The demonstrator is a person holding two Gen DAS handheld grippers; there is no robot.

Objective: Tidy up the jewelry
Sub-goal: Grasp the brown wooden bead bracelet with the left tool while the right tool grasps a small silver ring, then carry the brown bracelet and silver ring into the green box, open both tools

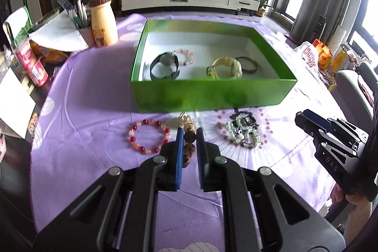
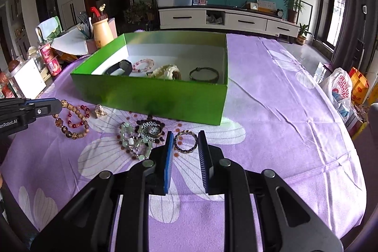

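Two tools low over bench, near loose pieces for short carry. My left tool [image 1: 188, 134] pinched on wooden bead bracelet [image 1: 189, 137]; red bead bracelet [image 1: 149, 136] just beside. My right tool [image 2: 184, 141] apart, straddling dark ring bracelet [image 2: 186, 141], not gripping. Beyond, green box [image 2: 165, 98] open-topped, holding watch [image 1: 164, 66] and sorted bracelets.

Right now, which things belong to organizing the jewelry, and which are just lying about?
Job: green box; watch; red bracelet; brown beads between left gripper fingers; green necklace; ring bracelet; right gripper.

Lying about: yellow bottle; red can; plastic bag.
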